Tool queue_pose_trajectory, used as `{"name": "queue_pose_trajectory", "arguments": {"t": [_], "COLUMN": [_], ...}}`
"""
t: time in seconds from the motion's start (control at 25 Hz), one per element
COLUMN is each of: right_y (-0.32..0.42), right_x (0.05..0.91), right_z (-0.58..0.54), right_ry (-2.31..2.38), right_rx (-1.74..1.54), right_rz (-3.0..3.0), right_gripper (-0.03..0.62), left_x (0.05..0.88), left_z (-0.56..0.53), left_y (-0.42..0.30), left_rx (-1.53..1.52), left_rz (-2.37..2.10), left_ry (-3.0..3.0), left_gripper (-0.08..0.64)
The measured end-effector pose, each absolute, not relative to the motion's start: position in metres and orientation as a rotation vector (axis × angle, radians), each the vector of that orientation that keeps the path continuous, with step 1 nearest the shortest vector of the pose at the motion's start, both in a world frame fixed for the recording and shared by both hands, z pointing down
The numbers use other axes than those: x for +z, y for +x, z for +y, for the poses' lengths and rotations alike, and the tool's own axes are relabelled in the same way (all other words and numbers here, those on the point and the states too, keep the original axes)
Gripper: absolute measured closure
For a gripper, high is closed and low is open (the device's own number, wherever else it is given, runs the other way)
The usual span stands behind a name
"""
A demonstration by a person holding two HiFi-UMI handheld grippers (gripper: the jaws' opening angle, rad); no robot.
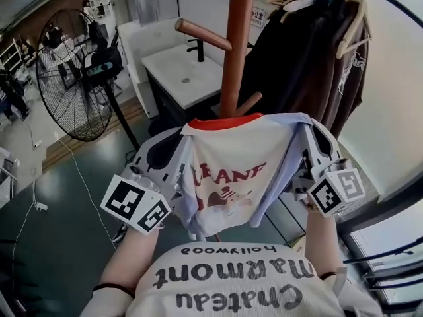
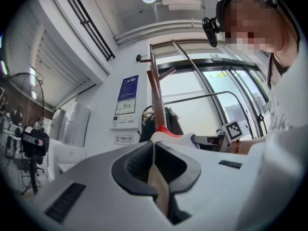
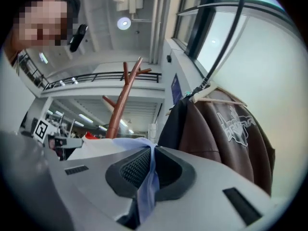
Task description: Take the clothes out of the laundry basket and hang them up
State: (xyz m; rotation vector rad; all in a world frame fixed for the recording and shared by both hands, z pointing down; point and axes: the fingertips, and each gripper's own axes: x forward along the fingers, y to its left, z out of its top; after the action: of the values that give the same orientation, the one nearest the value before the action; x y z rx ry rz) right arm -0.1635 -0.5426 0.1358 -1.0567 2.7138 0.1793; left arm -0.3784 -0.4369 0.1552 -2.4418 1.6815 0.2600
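Our left gripper [image 2: 153, 149] has its ribbed black pads clenched on a thin fold of cream cloth; our right gripper [image 3: 150, 150] is likewise clamped, on a pale blue fold; both folds belong to the soft cream T-shirt with pale blue sleeves and red neckband [image 1: 231, 170], which we hold spread between the two grippers in front of us, its printed body hanging slack in loose creases; just behind it rises the smooth reddish-brown wooden coat stand [image 1: 232, 58] with round angled pegs; to its right, dark brown and black sweatshirts [image 1: 310, 65] hang from pale wooden hangers [image 1: 355, 25]; to the left stand a flat white counter [image 1: 175, 74] with a black tap and a round black wire-cage fan [image 1: 69, 84] on the grey-green floor [image 1: 73, 203].
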Motion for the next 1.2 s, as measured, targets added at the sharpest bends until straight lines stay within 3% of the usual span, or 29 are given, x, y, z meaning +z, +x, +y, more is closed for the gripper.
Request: {"name": "queue_pose_trajectory", "arguments": {"t": [0.16,0.4,1.2], "right_y": [-0.183,-0.210,-0.255], "right_x": [0.171,0.215,0.333], "right_z": [-0.562,-0.567,-0.575], "right_ry": [-0.991,-0.831,-0.453], "right_rx": [0.434,0.569,0.253], "right_rz": [2.894,3.044,3.338], "right_gripper": [0.554,0.555,0.555], "left_x": [0.181,0.228,0.311], "left_z": [-0.447,-0.447,-0.431], "left_y": [-0.391,-0.414,-0.420], "left_rx": [0.211,0.060,0.077], "left_rz": [1.870,2.110,2.438], "left_ry": [-2.282,-2.193,-2.171], "left_gripper": [0.545,0.545,0.545]}}
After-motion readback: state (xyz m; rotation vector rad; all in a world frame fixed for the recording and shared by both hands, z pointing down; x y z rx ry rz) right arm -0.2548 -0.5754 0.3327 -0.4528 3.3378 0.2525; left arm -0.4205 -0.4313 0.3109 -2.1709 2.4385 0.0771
